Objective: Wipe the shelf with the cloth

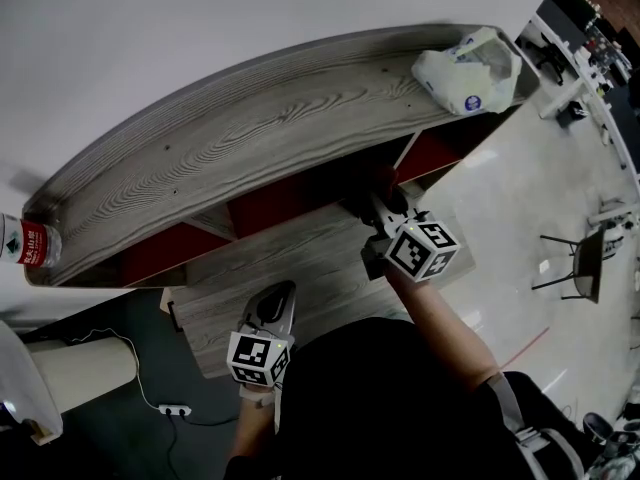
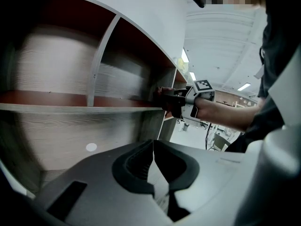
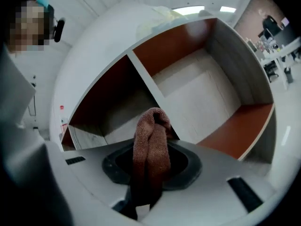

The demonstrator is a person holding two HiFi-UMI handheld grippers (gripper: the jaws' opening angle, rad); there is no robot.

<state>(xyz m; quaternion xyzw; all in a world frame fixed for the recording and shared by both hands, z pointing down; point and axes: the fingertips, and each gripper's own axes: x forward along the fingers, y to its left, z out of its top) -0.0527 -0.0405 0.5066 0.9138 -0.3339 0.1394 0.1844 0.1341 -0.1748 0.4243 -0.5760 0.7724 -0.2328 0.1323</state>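
Left claw (image 2: 153, 157) closed, empty, near the body — right claw (image 3: 150, 173) extended forward, clamped on cloth (image 3: 151, 135)

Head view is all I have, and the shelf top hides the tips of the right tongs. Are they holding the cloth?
Observer: Yes. In the right gripper view the right tongs are shut on a reddish-brown cloth, which is folded over and sticks up between them.
Operator: And the left tongs?
Observer: The left tongs are shut, with nothing between them.
Operator: What is ahead of the cloth?
Observer: An open compartment of the shelf, with a pale back and red-brown panels.
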